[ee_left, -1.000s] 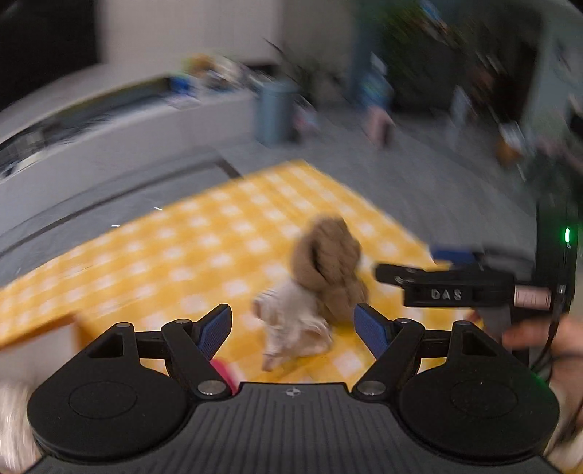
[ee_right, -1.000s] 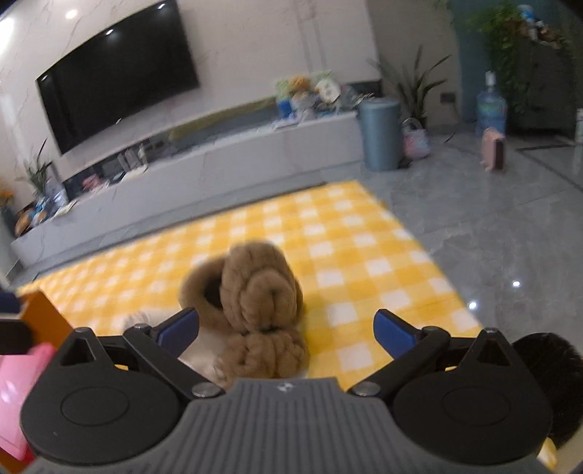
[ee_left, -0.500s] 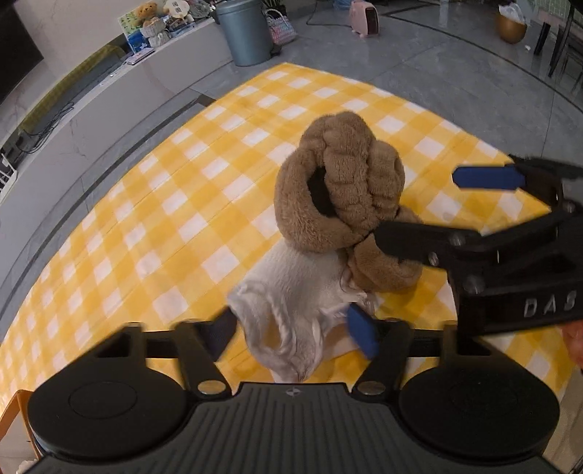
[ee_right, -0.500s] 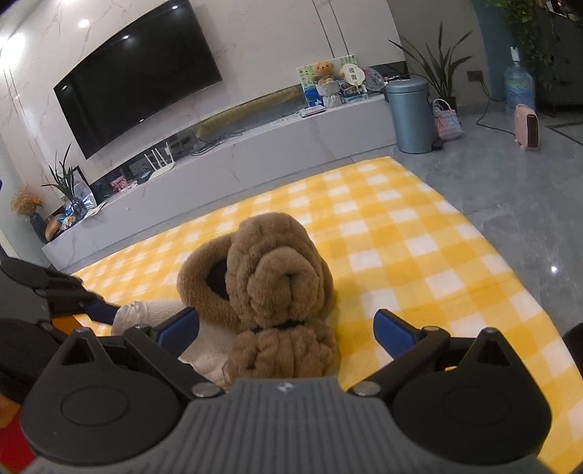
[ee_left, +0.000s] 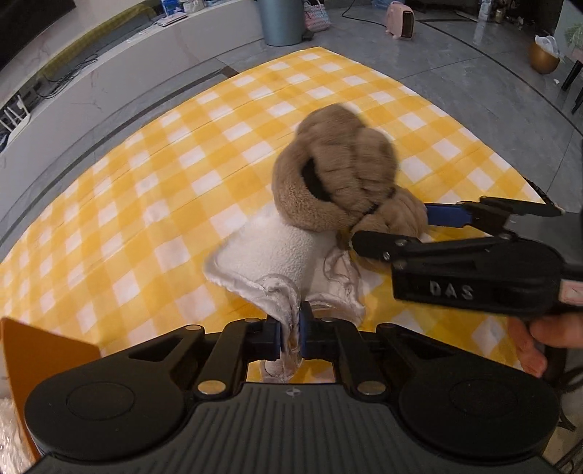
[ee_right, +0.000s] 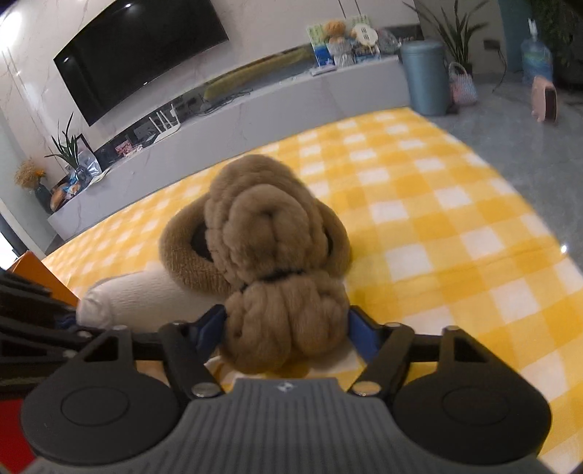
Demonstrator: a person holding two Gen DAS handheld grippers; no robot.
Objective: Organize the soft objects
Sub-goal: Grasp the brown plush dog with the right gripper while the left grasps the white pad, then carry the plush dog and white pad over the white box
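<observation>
Early stage: grasps forming, nothing sorted yet. Left gripper (ee_left: 290, 333), jaws just closing, is pinching the satin edge of the white fleece cloth (ee_left: 269, 251). Right gripper (ee_right: 288, 328), jaws just closing, is squeezing the brown plush dog (ee_right: 269, 255) by its lower body, at 6 o'clock. Both are lying on the yellow checked blanket (ee_right: 437, 226); grey floor, TV (ee_right: 142, 54) at 11 o'clock.

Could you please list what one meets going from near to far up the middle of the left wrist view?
Left tongs → white fleece cloth pinched in them → brown plush toy → yellow checked blanket → grey bin.
</observation>
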